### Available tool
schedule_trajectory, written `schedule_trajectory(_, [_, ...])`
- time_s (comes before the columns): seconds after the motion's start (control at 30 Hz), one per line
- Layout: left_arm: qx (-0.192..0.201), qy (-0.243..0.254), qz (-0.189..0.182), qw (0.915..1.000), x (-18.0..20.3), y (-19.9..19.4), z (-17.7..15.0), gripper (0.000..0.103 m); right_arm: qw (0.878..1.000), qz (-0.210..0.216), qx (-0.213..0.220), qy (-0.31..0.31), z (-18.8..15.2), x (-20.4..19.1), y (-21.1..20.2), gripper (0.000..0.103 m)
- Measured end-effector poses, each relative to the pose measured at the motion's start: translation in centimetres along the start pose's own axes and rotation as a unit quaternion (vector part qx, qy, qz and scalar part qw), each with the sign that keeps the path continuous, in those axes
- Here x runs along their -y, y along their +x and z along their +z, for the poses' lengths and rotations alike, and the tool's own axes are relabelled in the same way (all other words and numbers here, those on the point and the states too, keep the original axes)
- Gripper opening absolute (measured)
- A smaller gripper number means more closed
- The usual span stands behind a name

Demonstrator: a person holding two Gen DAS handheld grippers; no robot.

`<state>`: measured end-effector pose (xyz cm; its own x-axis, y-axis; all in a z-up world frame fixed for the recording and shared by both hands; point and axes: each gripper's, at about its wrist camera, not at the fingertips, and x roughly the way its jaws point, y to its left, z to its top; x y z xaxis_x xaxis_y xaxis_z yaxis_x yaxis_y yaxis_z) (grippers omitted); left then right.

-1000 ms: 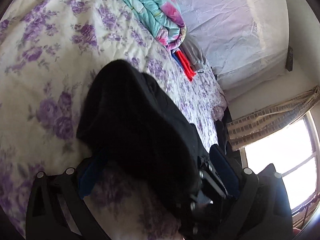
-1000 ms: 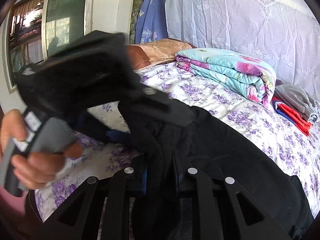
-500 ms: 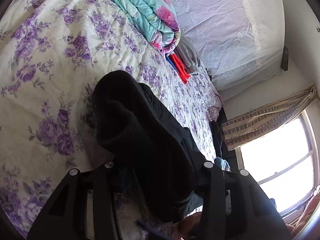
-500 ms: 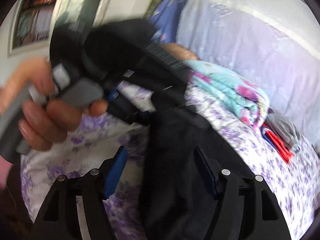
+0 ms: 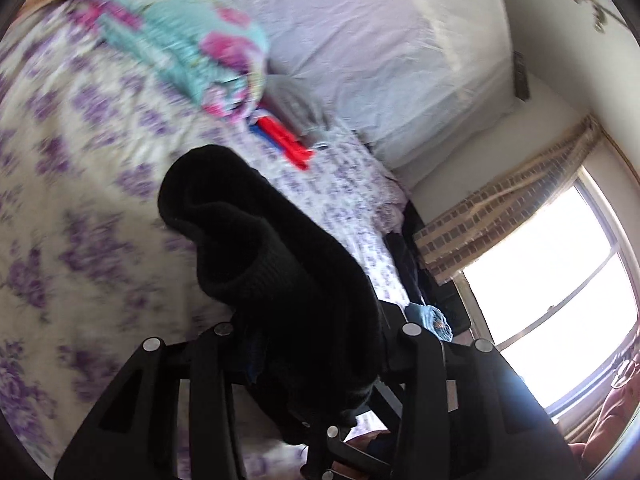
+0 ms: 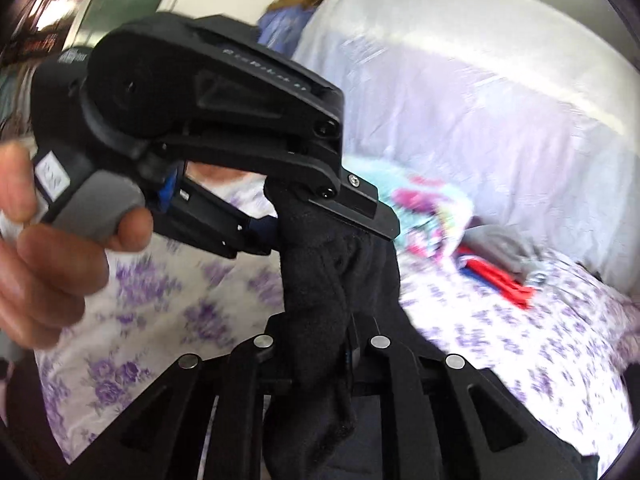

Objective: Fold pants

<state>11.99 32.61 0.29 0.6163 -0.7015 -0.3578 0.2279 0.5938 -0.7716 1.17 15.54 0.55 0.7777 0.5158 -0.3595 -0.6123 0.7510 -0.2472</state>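
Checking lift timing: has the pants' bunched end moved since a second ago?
Yes. The pants rose off the bedspread, toward the red clothes.

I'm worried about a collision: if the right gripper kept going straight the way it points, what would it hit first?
Most likely the left gripper, straight ahead and close above the black pants that the right gripper is closing on. Depth is hard to judge here.

Black pants (image 5: 276, 264) hang over a white bedspread (image 5: 80, 200) printed with purple flowers. The folded quilt (image 5: 192, 44) is turquoise with pink blooms. Beside it lie red and blue clothes (image 5: 284, 140) and a grey garment (image 6: 504, 248).
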Motion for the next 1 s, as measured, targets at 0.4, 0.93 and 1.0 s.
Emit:
schedule_trajectory(0.4, [-0.098,0.125,-0.087,0.9833,14.7,14.6,-4.3,0.038,0.969,-0.124,0.072,0.199,-7.2,13.3,-11.5,0.015])
schedule_trajectory(0.93, [-0.266,0.140,-0.046,0.9526,17.4,30.8,-14.3,0.075,0.896,-0.134,0.003,0.424,-23.5,22.6,-15.7,0.050])
schedule_trajectory(1.0, [-0.221,0.155,-0.050,0.9616,18.2,27.7,-12.8,0.086,0.894,-0.145,0.001,0.423,-23.5,22.5,-16.5,0.072])
